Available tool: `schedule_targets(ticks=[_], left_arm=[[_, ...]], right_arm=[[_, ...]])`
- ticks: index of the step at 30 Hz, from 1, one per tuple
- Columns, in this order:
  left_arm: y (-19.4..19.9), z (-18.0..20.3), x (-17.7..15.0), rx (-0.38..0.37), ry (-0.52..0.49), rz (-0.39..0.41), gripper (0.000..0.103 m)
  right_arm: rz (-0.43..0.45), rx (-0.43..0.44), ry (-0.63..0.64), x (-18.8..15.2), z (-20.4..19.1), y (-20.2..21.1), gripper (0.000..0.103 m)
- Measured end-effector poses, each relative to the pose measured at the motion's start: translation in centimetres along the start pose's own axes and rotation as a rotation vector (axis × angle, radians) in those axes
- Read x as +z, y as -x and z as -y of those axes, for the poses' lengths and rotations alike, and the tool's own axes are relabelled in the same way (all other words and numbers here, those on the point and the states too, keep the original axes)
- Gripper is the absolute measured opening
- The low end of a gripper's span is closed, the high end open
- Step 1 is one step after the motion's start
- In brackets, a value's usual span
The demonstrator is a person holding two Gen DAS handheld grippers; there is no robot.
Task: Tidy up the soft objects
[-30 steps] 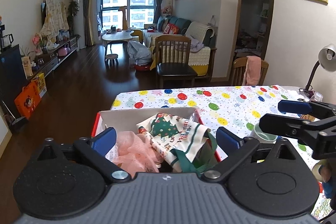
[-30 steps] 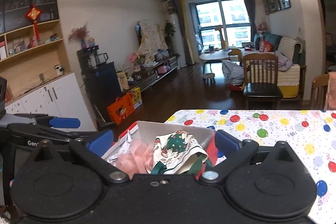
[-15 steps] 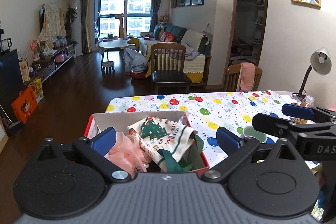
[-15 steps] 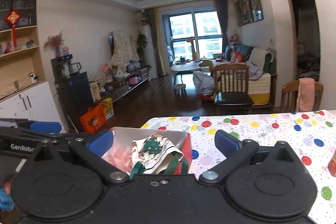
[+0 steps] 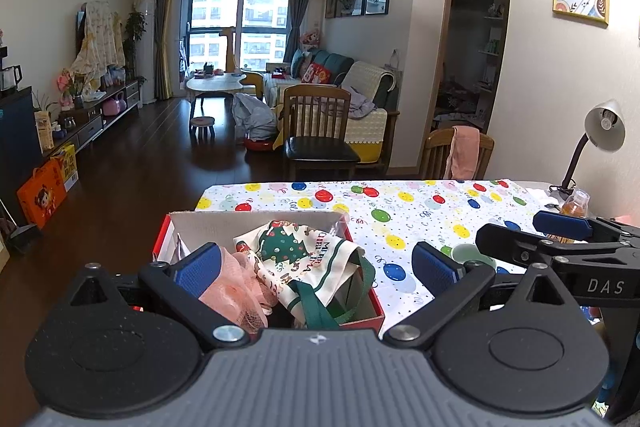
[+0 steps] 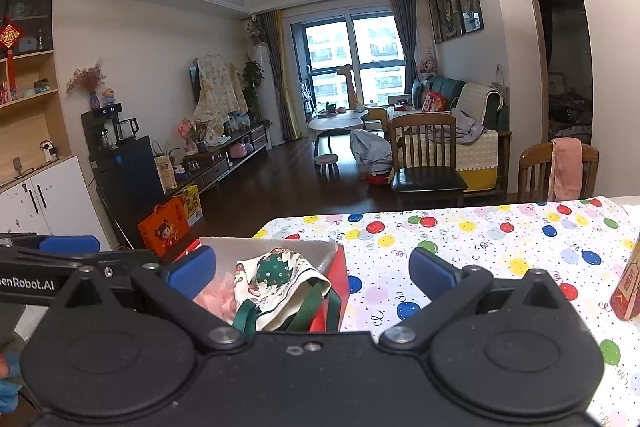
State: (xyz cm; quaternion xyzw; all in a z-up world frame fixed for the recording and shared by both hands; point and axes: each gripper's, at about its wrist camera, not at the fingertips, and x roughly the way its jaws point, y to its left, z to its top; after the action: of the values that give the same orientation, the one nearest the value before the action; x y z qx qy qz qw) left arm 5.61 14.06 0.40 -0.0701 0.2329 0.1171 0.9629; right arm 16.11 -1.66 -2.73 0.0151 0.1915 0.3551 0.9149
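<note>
A red box (image 5: 362, 311) with a cardboard inside stands at the near left corner of the table. A cream Christmas-tree cloth bag (image 5: 298, 253) with green straps lies in it, draped over the front wall. Pink mesh fabric (image 5: 230, 293) sits beside it on the left. My left gripper (image 5: 316, 269) is open, above and just behind the box, holding nothing. My right gripper (image 6: 312, 271) is open too, behind the same red box (image 6: 340, 275) and the bag (image 6: 280, 275), and shows side-on in the left wrist view to the box's right.
The table wears a balloon-print cloth (image 5: 420, 211). A green cup (image 5: 468, 253), a small bottle (image 5: 576, 201) and a desk lamp (image 5: 600, 131) stand at the right. An orange carton (image 6: 628, 287) is at the far right. Two wooden chairs (image 5: 320, 131) stand beyond the table.
Both grippers have drawn back and up from the box, which now looks smaller and lower in both views. Both stay open. The cloths lie as before.
</note>
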Motion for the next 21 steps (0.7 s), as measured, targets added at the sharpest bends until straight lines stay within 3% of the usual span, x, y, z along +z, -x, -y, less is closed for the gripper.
schedule_targets(ticks=[21], left_arm=[[0.5, 1.1, -0.6, -0.031, -0.026, 0.007, 0.102]], right_arm=[[0.001, -0.033, 0.003, -0.7, 0.4, 1.3, 0.103]])
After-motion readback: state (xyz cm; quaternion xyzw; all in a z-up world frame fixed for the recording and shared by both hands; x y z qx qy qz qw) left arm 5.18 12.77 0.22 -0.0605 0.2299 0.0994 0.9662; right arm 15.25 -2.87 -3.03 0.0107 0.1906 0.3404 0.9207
